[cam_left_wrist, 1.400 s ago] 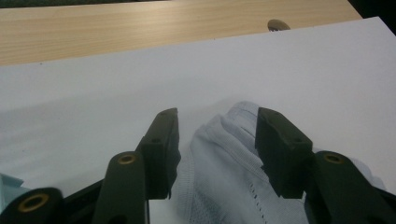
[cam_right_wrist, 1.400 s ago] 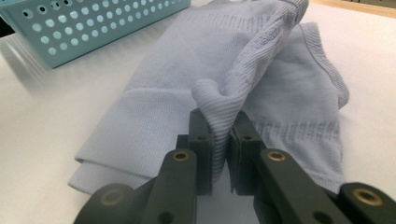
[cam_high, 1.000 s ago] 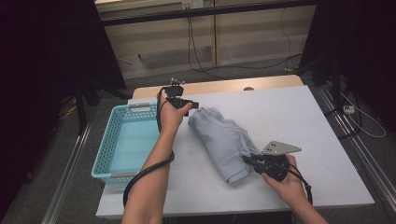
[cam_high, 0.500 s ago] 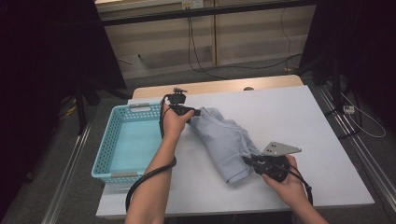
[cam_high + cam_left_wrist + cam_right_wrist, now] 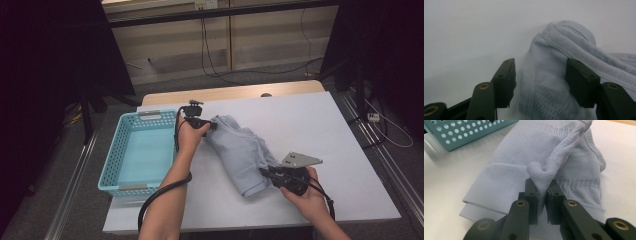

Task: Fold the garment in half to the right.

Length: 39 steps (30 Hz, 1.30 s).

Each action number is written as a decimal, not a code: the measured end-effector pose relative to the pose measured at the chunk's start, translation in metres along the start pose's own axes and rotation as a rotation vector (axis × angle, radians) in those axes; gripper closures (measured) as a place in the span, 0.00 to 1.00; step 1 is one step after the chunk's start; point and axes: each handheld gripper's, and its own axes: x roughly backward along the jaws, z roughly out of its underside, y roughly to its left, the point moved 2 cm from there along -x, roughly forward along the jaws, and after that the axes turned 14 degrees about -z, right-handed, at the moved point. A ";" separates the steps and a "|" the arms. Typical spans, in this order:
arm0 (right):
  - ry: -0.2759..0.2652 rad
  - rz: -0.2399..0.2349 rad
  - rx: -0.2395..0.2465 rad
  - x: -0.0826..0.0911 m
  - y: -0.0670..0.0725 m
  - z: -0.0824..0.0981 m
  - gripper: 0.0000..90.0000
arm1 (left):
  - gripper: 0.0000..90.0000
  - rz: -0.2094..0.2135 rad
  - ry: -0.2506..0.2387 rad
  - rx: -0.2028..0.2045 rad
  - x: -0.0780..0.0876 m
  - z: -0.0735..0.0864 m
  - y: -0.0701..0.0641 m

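Pale blue ribbed knit garment [image 5: 240,150], folded into a long bundle, lies diagonally across the white tabletop [image 5: 310,130] in the high view, just right of the turquoise perforated plastic basket [image 5: 117,160]. My guess is it's laid out like that so each end can be grabbed and the whole bundle carried over into the basket. The left tongs [image 5: 214,125] sit at the far end of the garment, next to the basket's far corner, and the right tongs [image 5: 264,172] are at the near end, with the grey three-cornered plate [image 5: 300,160] on top.

In the left gripper view the left tongs [image 5: 540,77] stand roughly half open and have just been closing a bit. The garment's ribbed edge [image 5: 564,37] runs up between the jaws, but both pads are clear of the cloth, so nothing is gripped yet. Looks like they're lined up to pinch that end.

In the right gripper view the right tongs [image 5: 543,195] are clamped tight on a raised fold of the ribbed hem [image 5: 541,173], which bunches up above the jaws. That pinch probably anchors the near end while the other side gets taken. A corner of the basket [image 5: 461,132] shows at top left.
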 end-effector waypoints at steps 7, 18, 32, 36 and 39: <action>0.001 -0.002 -0.001 -0.001 -0.001 0.001 0.91 | 0.56 0.011 0.014 -0.005 -0.003 0.000 -0.004; 0.005 -0.003 -0.007 -0.002 -0.002 0.001 0.91 | 0.90 0.018 0.072 0.016 0.000 0.004 0.000; 0.003 -0.001 -0.002 -0.002 0.000 0.000 0.91 | 0.95 0.029 0.024 0.020 0.027 -0.010 0.006; -0.010 -0.003 0.008 0.001 0.002 -0.002 0.91 | 0.95 0.027 -0.007 0.015 0.033 -0.014 0.005; -0.040 -0.032 -0.007 0.005 0.008 -0.007 0.91 | 0.96 0.029 -0.038 0.007 0.039 -0.019 0.004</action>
